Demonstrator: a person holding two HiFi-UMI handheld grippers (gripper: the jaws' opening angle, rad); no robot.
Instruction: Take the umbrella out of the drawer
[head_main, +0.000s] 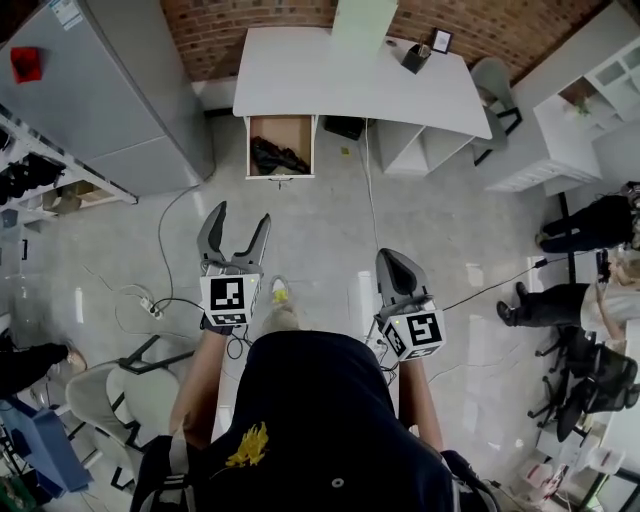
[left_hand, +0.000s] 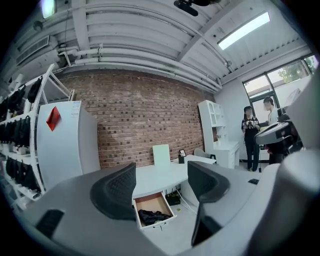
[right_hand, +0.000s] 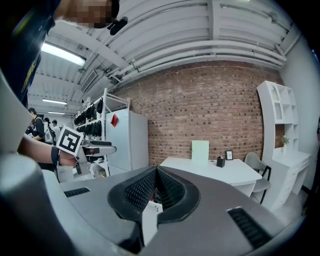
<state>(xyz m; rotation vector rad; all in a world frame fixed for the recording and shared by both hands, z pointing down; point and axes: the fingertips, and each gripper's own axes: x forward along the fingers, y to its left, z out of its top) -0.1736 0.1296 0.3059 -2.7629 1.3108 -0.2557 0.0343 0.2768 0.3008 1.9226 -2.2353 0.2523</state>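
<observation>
A folded black umbrella (head_main: 279, 157) lies in the open wooden drawer (head_main: 281, 127) pulled out from under the white desk (head_main: 350, 80). In the left gripper view the umbrella (left_hand: 152, 216) shows in the drawer (left_hand: 150, 202) far ahead, between the jaws. My left gripper (head_main: 236, 228) is open with nothing between its fingers, well short of the drawer. My right gripper (head_main: 392, 262) is shut and empty, held to the right of the left one; its closed pads (right_hand: 156, 187) meet in the right gripper view.
A grey cabinet (head_main: 110, 90) stands left of the desk and white shelving (head_main: 565, 130) to its right. Cables (head_main: 160, 300) trail over the floor. Chairs (head_main: 120, 390) stand at my left. Seated people (head_main: 580, 300) are at the right edge.
</observation>
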